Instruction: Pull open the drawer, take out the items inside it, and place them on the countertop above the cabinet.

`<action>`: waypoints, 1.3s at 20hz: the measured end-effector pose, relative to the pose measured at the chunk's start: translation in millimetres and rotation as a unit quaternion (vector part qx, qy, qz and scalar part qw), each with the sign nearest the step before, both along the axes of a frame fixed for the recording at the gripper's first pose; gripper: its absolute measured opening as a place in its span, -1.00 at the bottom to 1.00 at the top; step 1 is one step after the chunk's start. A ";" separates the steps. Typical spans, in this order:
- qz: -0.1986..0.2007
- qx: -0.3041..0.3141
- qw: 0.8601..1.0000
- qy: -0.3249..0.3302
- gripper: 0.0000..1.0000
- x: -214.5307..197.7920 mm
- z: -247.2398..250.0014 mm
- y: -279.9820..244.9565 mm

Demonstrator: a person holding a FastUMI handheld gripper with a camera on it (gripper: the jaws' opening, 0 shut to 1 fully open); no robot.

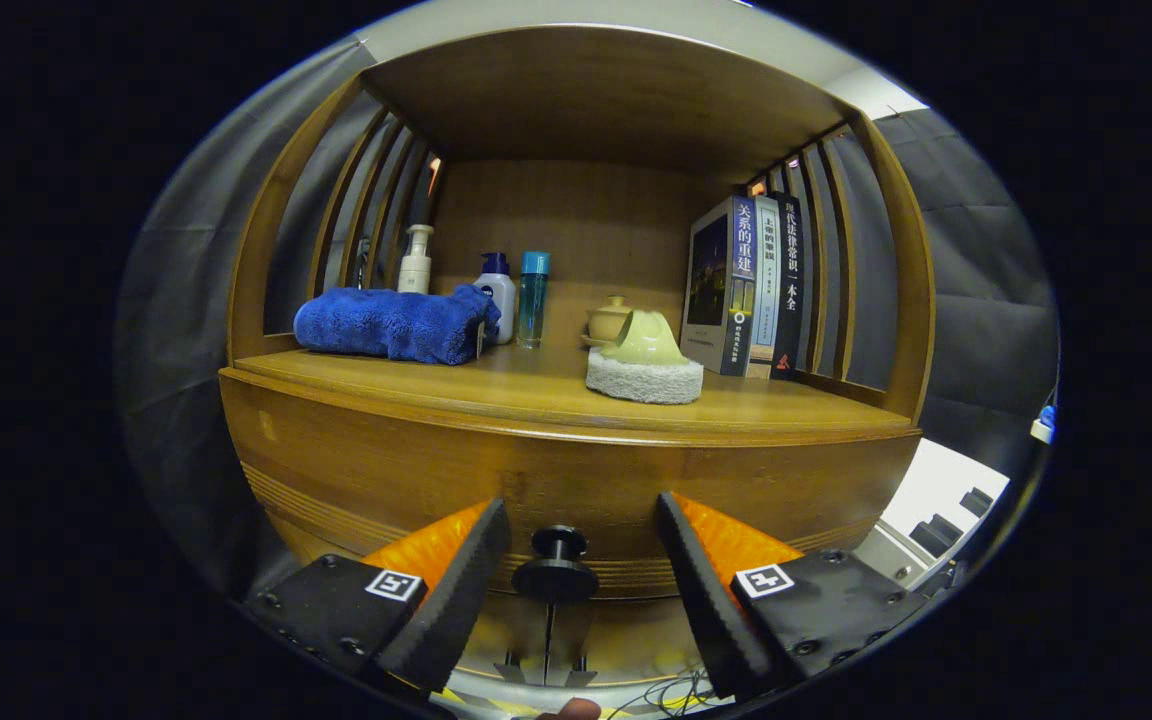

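Wooden drawer [576, 490], front closed flush under the countertop [536, 395]. Dark round knob [556, 570] jutting from its centre, between the spread fingers of the gripper [581, 545], touched by neither.

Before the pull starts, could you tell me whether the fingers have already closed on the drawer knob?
No, the gripper is open, with the drawer knob between its fingers and a gap on each side.

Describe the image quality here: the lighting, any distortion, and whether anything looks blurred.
Gripper view: strong fisheye bends the countertop edge and cabinet sides into curves; lighting is dim and warm, with the shelf's back wall in shadow; the blue towel, books and scrubbing pad read sharp; the open gripper has its fingers either side of the drawer knob, which is dark but in focus.
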State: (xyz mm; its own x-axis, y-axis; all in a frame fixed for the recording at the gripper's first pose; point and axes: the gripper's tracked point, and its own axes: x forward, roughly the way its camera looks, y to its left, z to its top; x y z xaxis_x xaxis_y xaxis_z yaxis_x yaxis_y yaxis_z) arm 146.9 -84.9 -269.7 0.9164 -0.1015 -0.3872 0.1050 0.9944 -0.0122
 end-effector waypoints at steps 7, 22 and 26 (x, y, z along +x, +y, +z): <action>-0.017 0.003 1.000 -0.024 0.97 -29.9 35.8 3.3; -0.016 -0.021 0.994 -0.102 0.96 -108.1 180.0 10.3; -0.007 -0.002 0.994 -0.105 0.96 -124.1 201.2 16.9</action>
